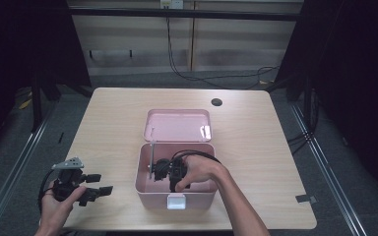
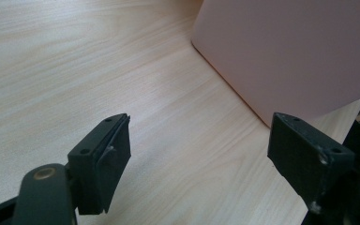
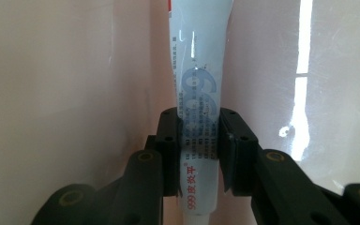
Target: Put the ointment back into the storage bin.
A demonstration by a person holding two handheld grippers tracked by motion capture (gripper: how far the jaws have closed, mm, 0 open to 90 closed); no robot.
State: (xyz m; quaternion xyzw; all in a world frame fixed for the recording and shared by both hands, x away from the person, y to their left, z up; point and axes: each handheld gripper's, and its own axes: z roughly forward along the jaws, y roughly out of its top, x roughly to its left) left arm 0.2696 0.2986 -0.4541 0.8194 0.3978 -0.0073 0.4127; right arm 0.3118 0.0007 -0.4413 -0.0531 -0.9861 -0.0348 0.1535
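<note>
An open pink box (image 1: 145,189) stands at the middle front of the table, its lid (image 1: 177,124) lying back behind it. My right gripper (image 1: 160,170) reaches down inside the box. In the right gripper view, the right gripper (image 3: 200,154) is shut on a white and blue ointment tube (image 3: 199,75) with red print, held upright against the pink inner wall. My left gripper (image 1: 101,183) hovers open near the table's front left, holding nothing. In the left gripper view, the left gripper (image 2: 199,150) faces bare wood with the box's outer wall (image 2: 290,51) just ahead on the right.
The light wooden table (image 1: 113,123) has a dark cable hole (image 1: 216,102) at the back. A white latch (image 1: 176,201) sits on the box's front wall. Cables run over the floor behind the table, and a piece of dark tape (image 1: 305,199) marks its right front corner.
</note>
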